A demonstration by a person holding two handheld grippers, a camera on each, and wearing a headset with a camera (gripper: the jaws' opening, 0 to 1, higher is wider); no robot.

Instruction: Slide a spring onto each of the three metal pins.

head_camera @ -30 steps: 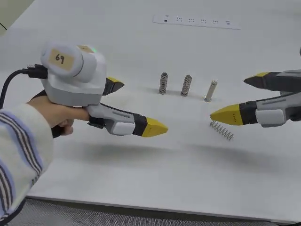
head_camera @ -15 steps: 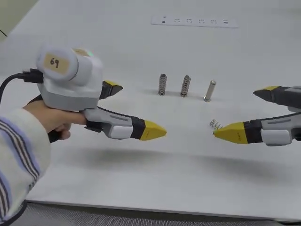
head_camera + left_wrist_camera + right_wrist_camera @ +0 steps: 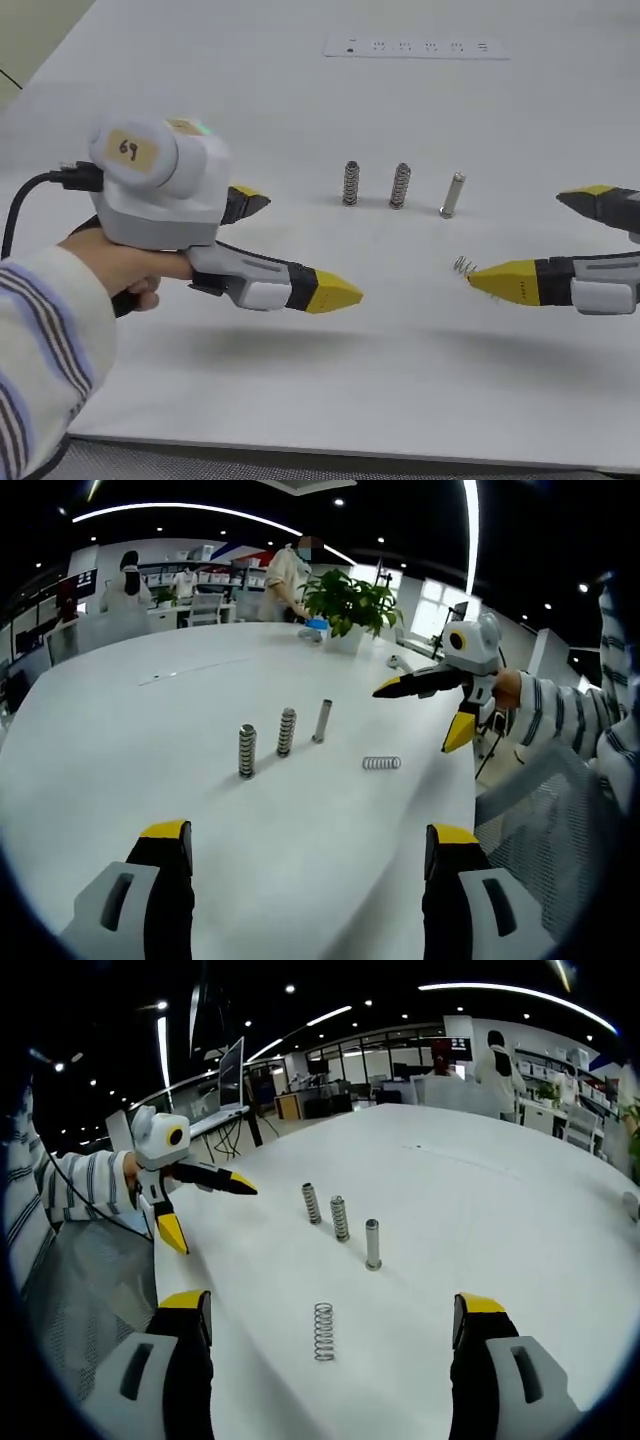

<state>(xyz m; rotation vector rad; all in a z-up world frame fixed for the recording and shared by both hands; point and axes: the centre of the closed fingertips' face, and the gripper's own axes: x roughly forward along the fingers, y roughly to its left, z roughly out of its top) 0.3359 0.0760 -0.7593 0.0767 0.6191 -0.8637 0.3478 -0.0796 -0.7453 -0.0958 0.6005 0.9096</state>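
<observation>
Two sprung pins [image 3: 351,183] stood beside the one bare pin [image 3: 452,194]; one loose spring [image 3: 463,266] lay flat near it on the table [image 3: 300,380]. The left gripper [image 3: 305,248] and right gripper [image 3: 520,235] gaped wide, empty.

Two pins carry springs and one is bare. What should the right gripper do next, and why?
Probably lower the open right gripper onto the loose spring and close on it. The spring lies flat on the table just ahead of that gripper, roughly between its jaws, and the bare pin beyond it needs one.
</observation>
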